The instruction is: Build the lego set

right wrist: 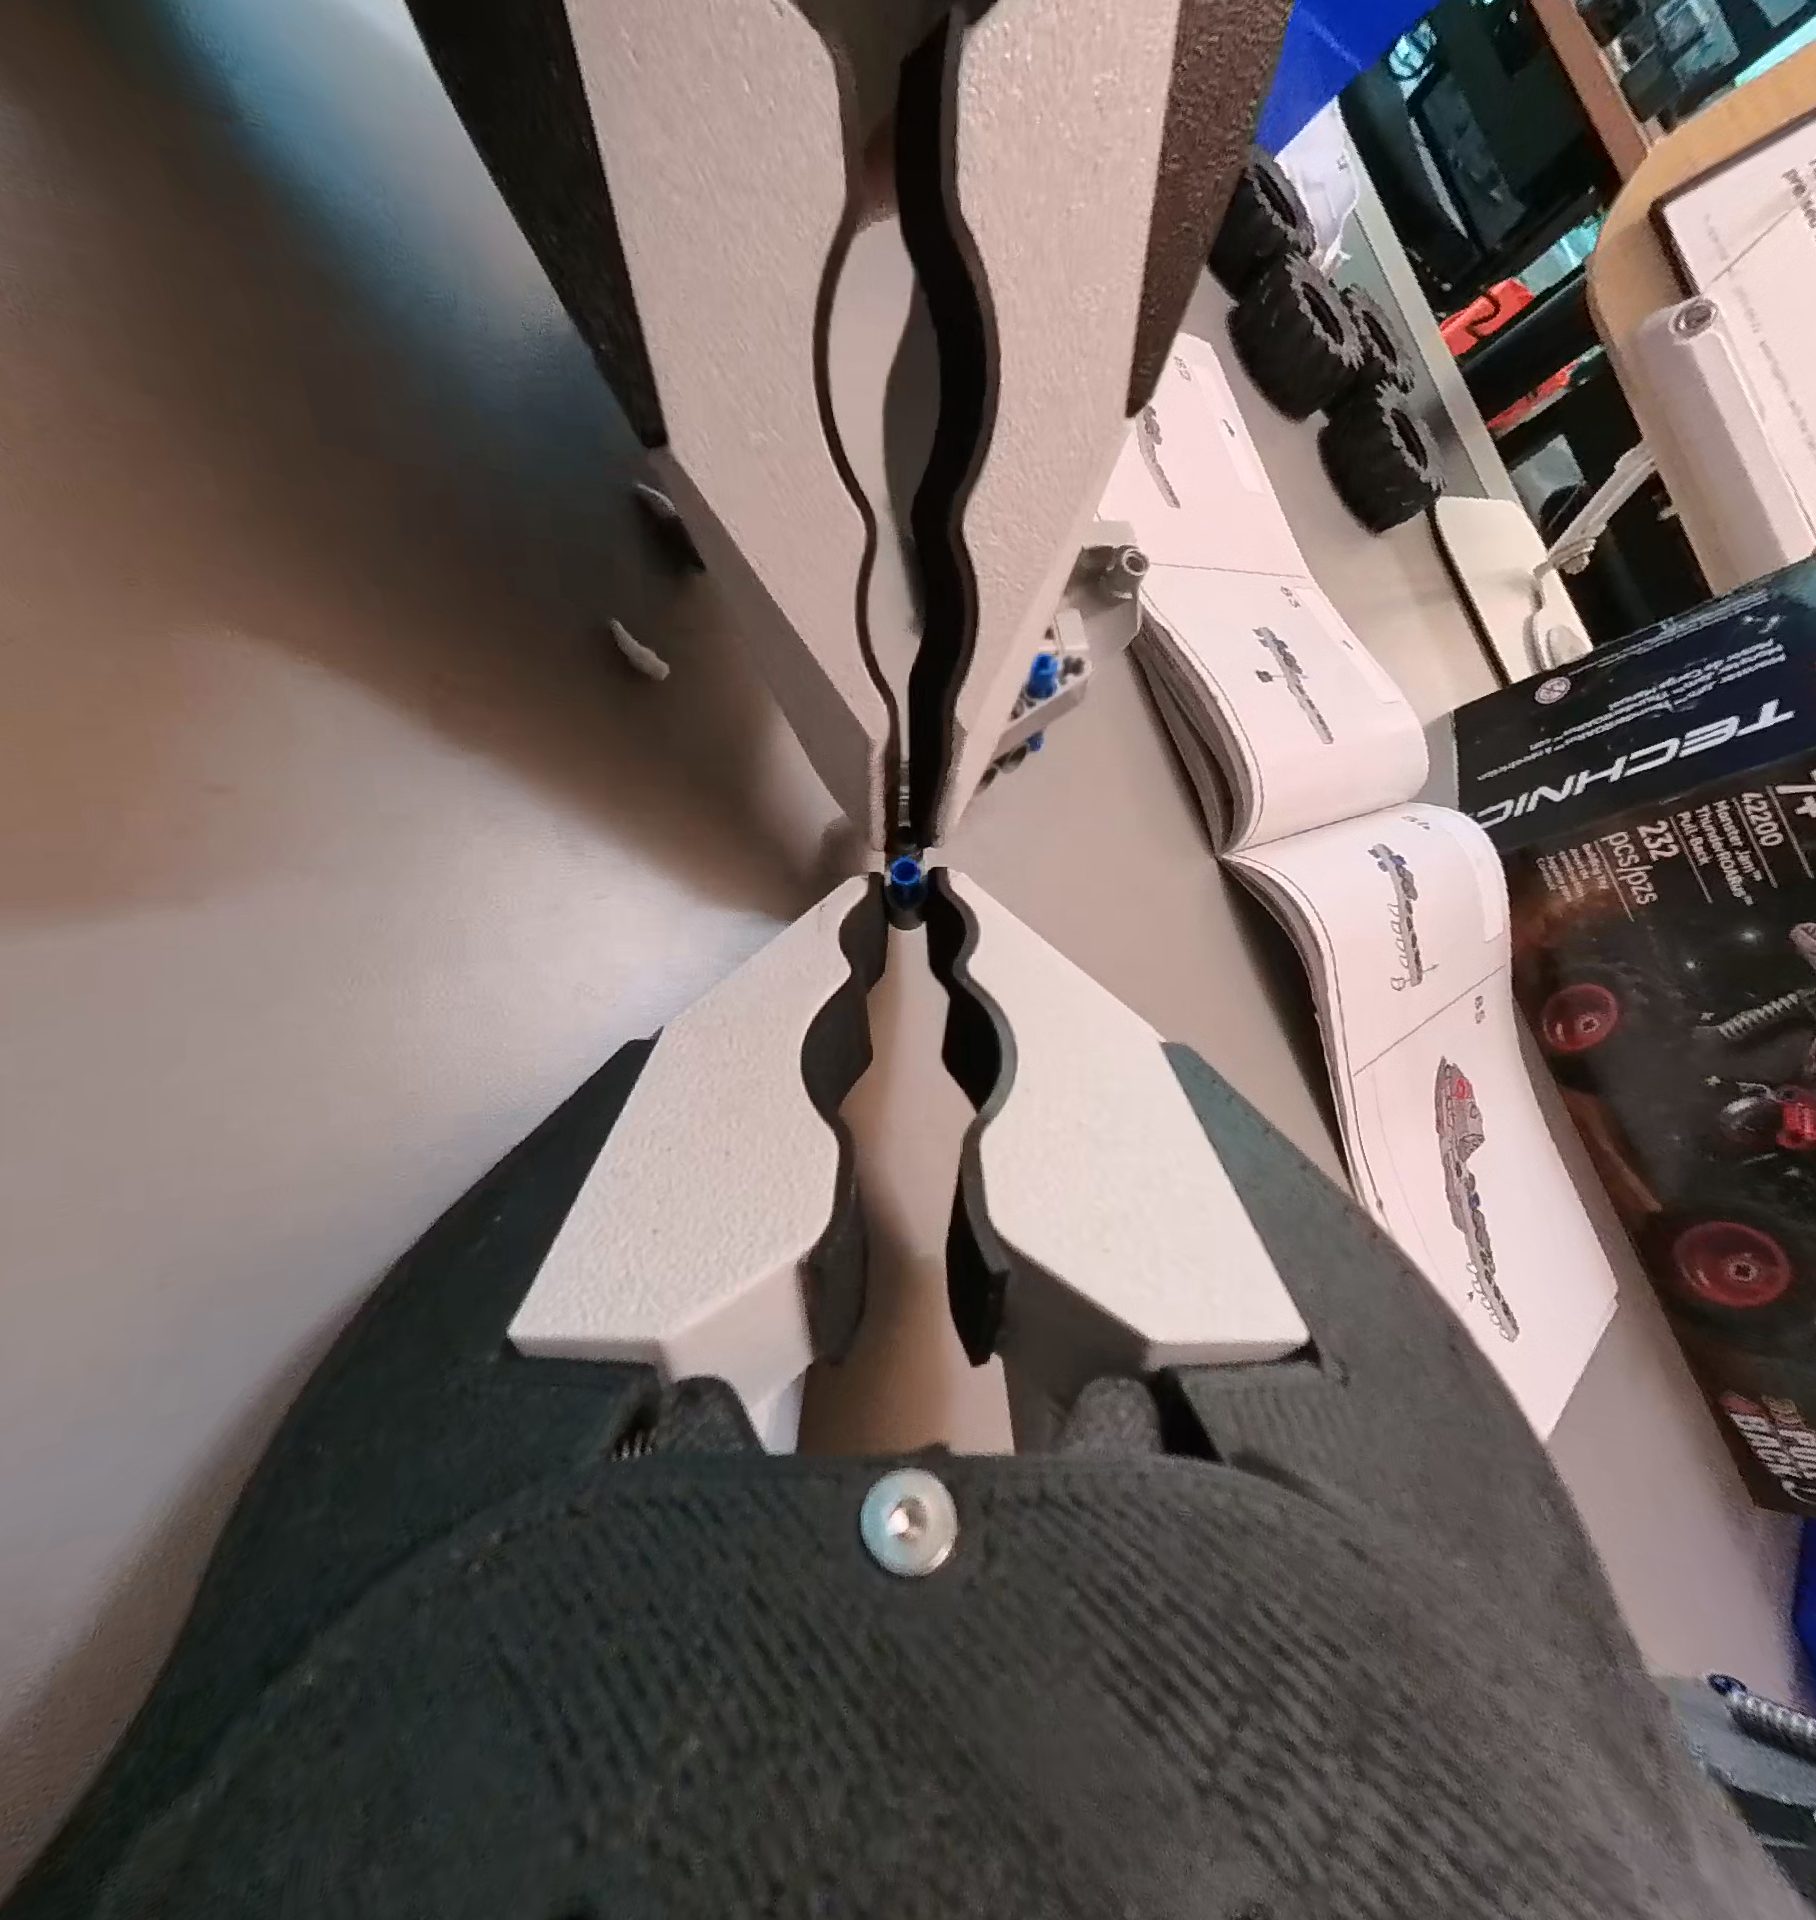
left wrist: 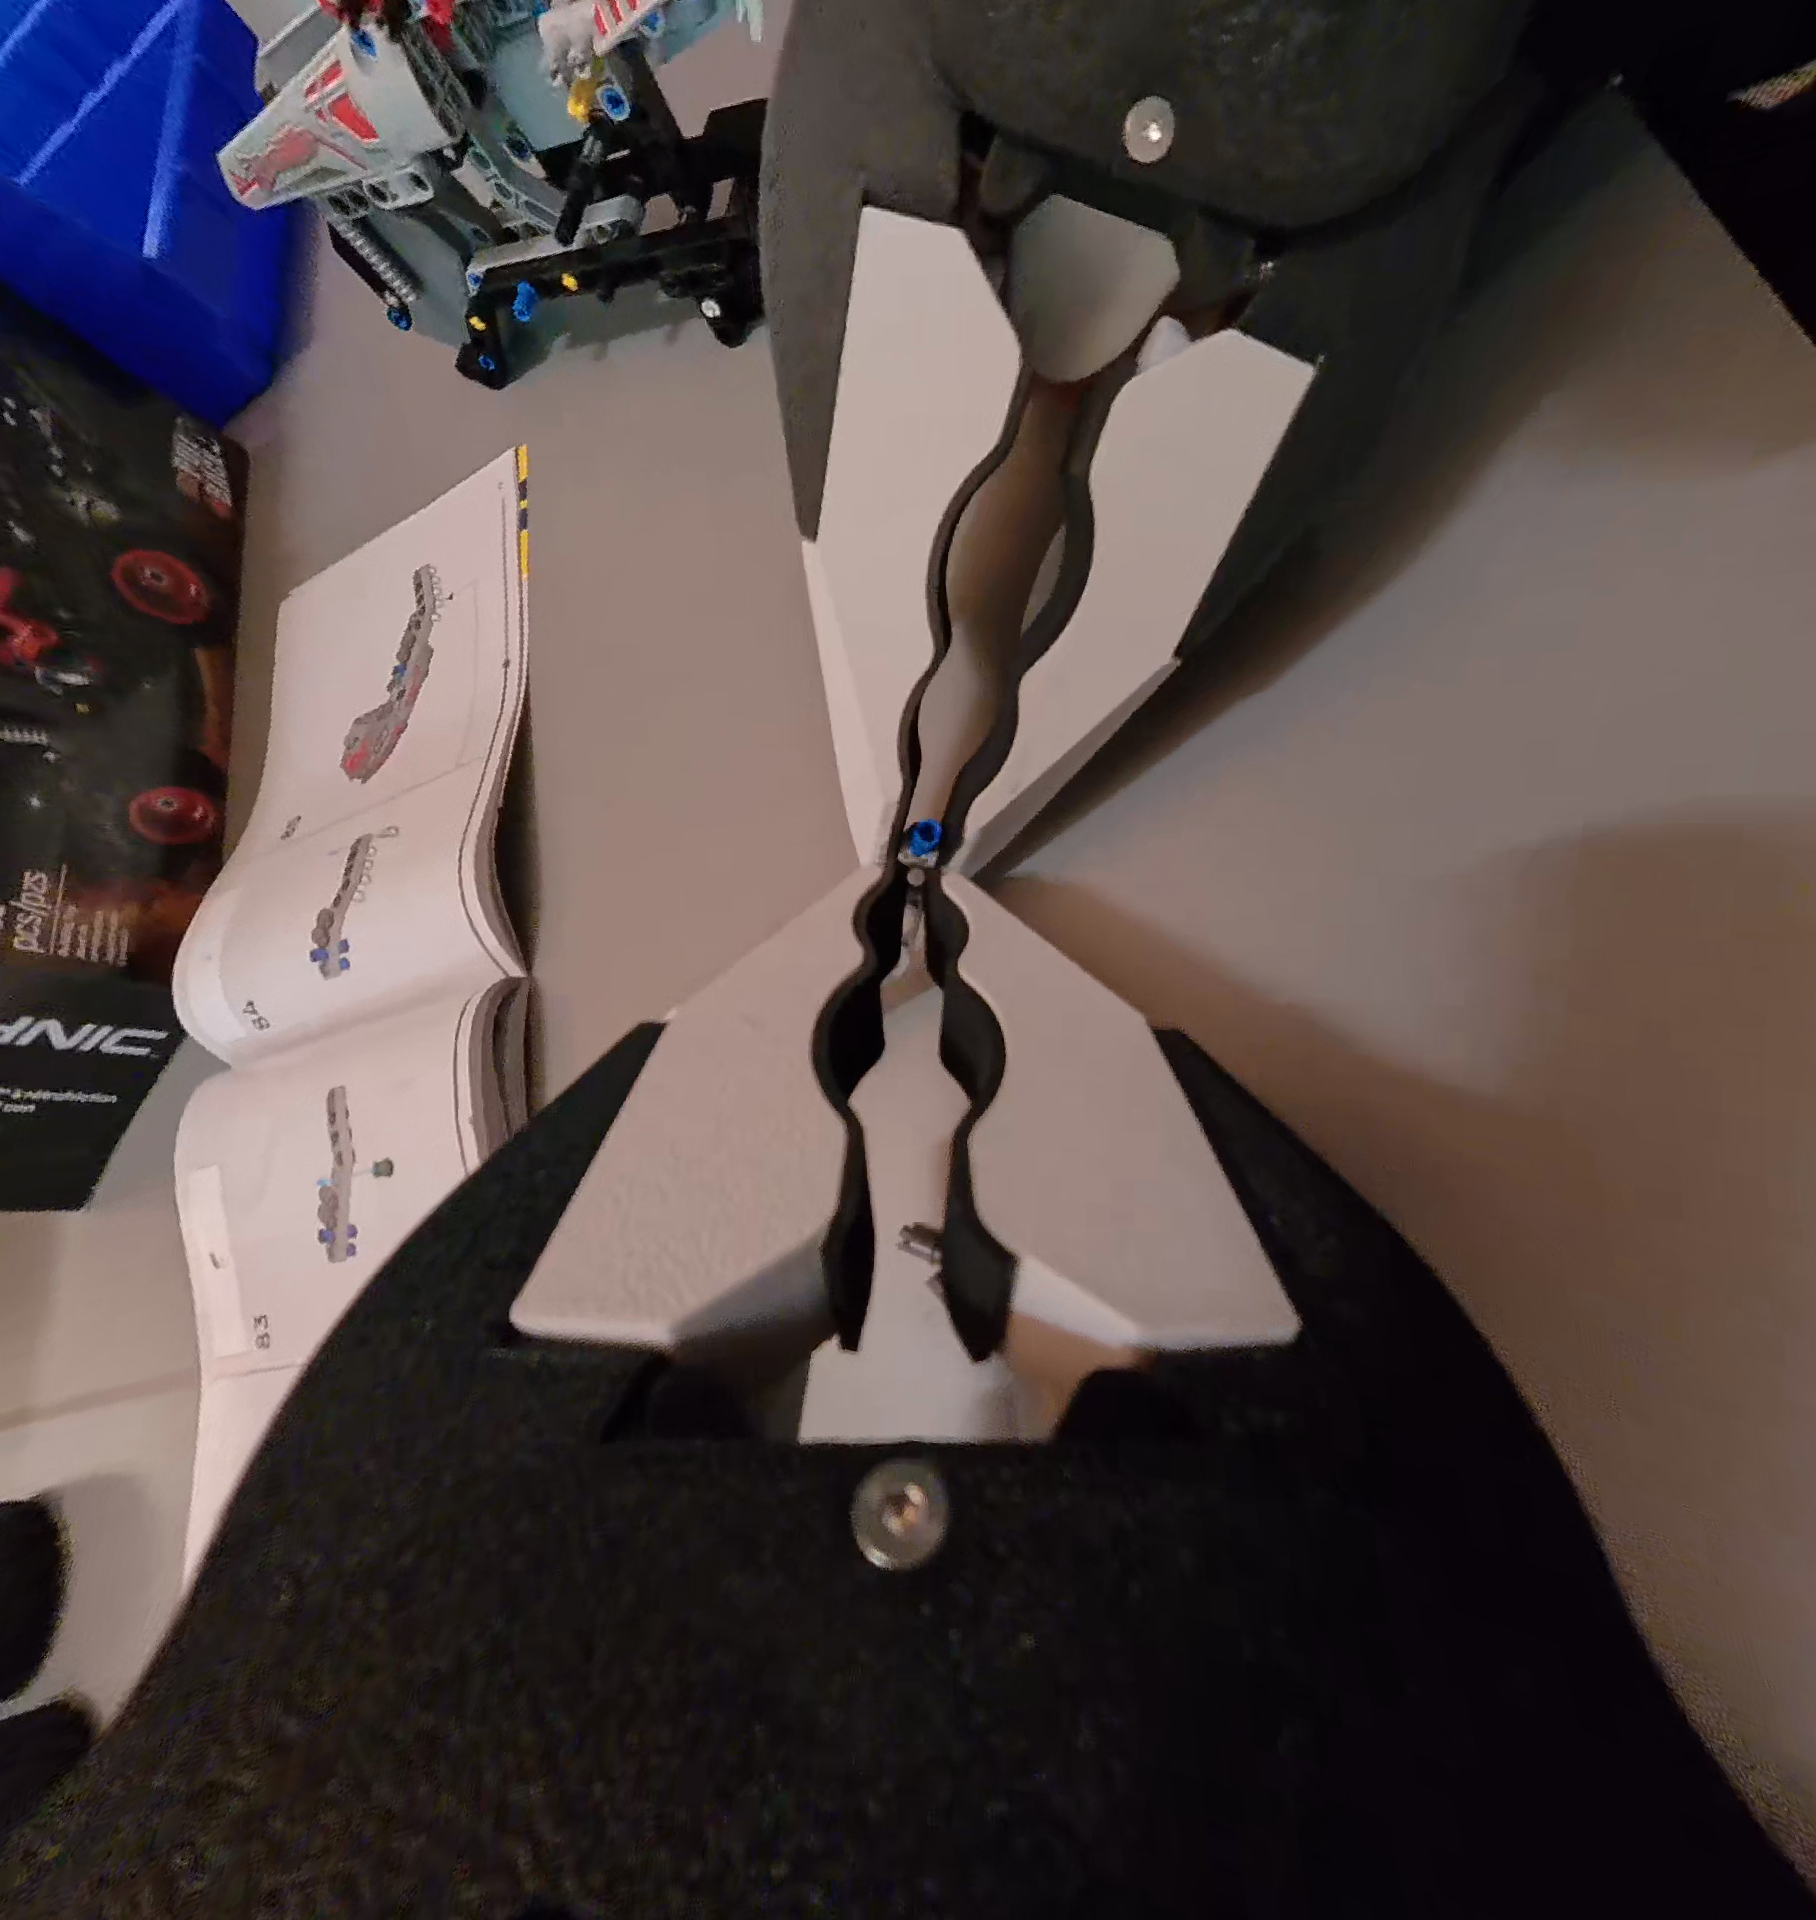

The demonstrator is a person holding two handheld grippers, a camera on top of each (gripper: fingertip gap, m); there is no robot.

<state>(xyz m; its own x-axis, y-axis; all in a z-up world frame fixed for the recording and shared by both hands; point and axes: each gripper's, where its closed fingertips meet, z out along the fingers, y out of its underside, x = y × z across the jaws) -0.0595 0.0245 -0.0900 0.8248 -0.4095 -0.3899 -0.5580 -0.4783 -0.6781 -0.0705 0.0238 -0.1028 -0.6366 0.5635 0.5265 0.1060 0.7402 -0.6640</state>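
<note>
Left tongs (left wrist: pixel 909 914) clamped on a grey beam (right wrist: pixel 1065 665); right tongs (right wrist: pixel 904 894) pinch a blue pin (right wrist: pixel 904 878) at its tip; part-built model (left wrist: pixel 488 177) far left on table (left wrist: pixel 1455 831) (tyres (right wrist: pixel 1330 343) unfitted; much apparently remains); manual (left wrist: pixel 364 831) open.

two grippers meet tip to tip, the left gripper (left wrist: pixel 909 894) and the right gripper (right wrist: pixel 904 883). one blue pin (right wrist: pixel 902 871) sits between the right gripper's tips. one grey beam (right wrist: pixel 1075 649), carrying two more blue pins, lies just beyond the left gripper. one open instruction booklet (left wrist: pixel 364 831) lies to the left gripper's left, beside one dark set box (left wrist: pixel 62 727). one blue bin (left wrist: pixel 104 177) and one part-built model (left wrist: pixel 488 177) stand farther ahead. four black tyres (right wrist: pixel 1330 343) cluster ahead to the right gripper's right.
</note>
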